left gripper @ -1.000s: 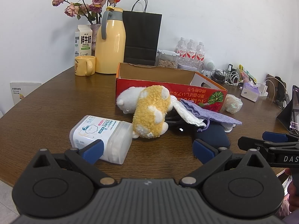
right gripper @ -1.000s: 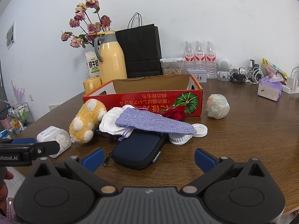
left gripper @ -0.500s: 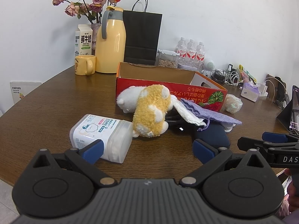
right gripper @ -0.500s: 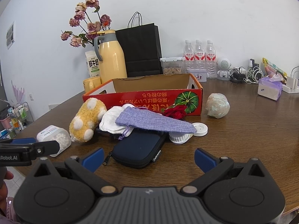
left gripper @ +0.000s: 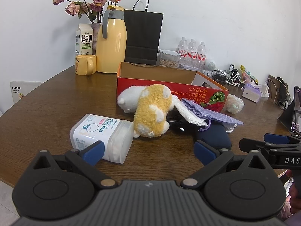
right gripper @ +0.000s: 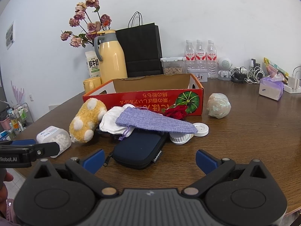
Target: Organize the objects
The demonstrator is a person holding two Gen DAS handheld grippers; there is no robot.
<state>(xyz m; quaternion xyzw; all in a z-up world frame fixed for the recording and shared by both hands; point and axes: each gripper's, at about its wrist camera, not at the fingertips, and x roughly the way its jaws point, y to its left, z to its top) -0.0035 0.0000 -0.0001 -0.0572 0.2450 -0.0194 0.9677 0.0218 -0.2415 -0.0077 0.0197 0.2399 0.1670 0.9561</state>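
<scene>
Jaws on both the left gripper [left gripper: 148, 151] and right gripper [right gripper: 149, 159] gape wide and empty, and the cotton swab box [left gripper: 102, 136] lies on its side left of the plush toy [left gripper: 152, 111], long axis slanting toward the left gripper, clearly the nearer one, red carton [left gripper: 169, 88] behind.

White wall [left gripper: 216, 9], brown wooden table [left gripper: 47, 109]

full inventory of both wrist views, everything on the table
red box: 1, open, table centre
plush toy: 1, yellow-white, before box
cotton swab tub: 1, clear, lying left
purple pouch: 1, on pile
navy case: 1, front
white cloth: 1, under pouch
white lids: 2, right of case
thermos: 1, yellow, back
black bag: 1, back
water bottles: 3, back
left claw: open
right claw: open
</scene>
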